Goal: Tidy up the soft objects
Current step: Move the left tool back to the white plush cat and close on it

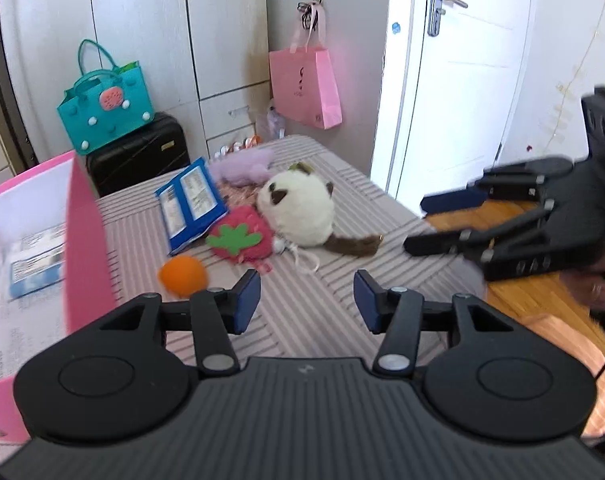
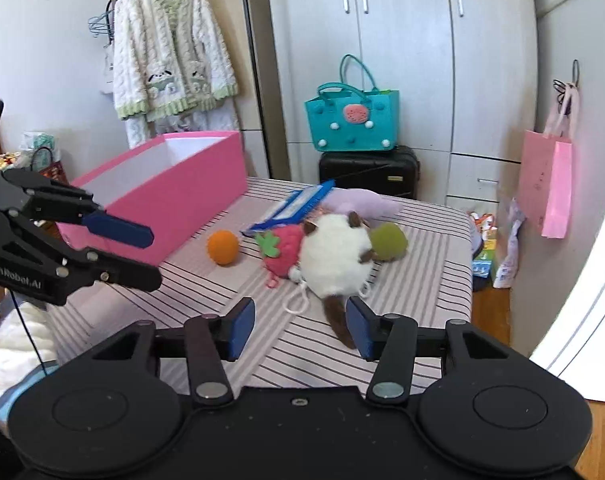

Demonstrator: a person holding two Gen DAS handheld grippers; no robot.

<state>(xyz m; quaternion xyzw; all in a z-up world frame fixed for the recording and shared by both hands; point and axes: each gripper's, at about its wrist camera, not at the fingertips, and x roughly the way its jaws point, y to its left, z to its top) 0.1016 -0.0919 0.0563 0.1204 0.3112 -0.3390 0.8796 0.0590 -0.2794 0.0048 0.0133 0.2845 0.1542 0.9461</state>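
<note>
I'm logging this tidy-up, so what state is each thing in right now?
Left gripper: open, empty.
Right gripper: open, empty.
Pink rectangular box: lidless, blue-and-white packet inside.
White-and-brown plush animal: lying on striped table.
Red strawberry plush: lying against it.
Orange plush ball: loose, apart.
White door: shut.

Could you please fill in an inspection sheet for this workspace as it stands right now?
Surface: striped table cover, toys heaped mid-table.
Job's things: orange ball lying apart; strawberry plush touching white-and-brown plush; green plush and lilac plush behind; pink box open.
Clutter: blue packet beside the toys; another packet inside the box.
Grippers: left tongs open, empty; right tongs open, empty.
Cables: thin black lead below left tongs.
Surroundings: teal bag on black suitcase; pink paper bag hanging.
</note>
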